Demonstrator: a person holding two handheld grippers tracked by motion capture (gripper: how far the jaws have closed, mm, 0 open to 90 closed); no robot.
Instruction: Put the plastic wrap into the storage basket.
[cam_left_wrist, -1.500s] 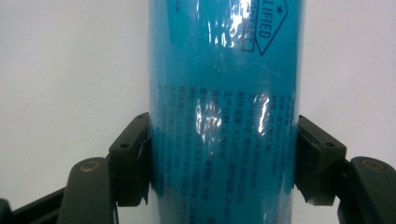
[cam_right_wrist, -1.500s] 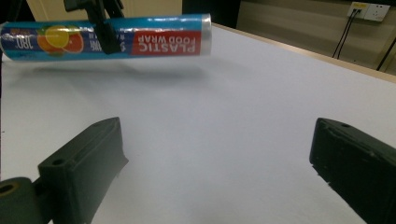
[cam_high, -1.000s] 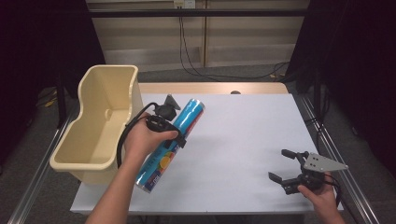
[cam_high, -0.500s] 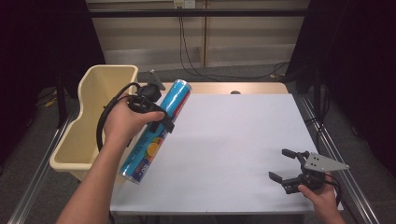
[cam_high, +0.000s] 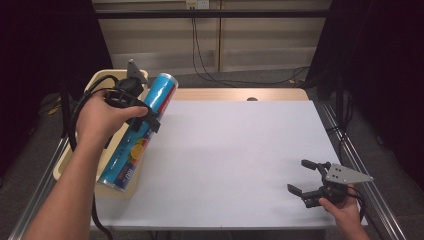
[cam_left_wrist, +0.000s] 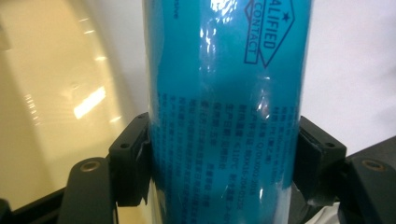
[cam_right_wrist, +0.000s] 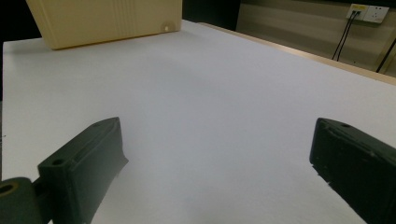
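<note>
A tall blue tube with printed labels (cam_high: 161, 97) hangs tilted in the air over the right rim of the cream bin (cam_high: 64, 165). My left gripper (cam_high: 150, 119) is shut on its middle. In the left gripper view both black pads (cam_left_wrist: 133, 154) press the sides of the blue tube (cam_left_wrist: 224, 84), with the bin's inside (cam_left_wrist: 46, 93) behind it at left. My right gripper (cam_high: 298, 176) rests at the table's near right corner, open and with nothing in it. In the right gripper view its jaws (cam_right_wrist: 215, 158) stand wide apart above the white table top (cam_right_wrist: 210, 84).
The white table top (cam_high: 235, 150) spreads between the two hands. The cream bin (cam_right_wrist: 107, 18) stands at its left edge. Cables hang along the back wall, and metal rails run down both sides of the table.
My left hand has lifted the blue tube up and to the left, from above the table to above the bin's edge. The right gripper has stayed in place.
</note>
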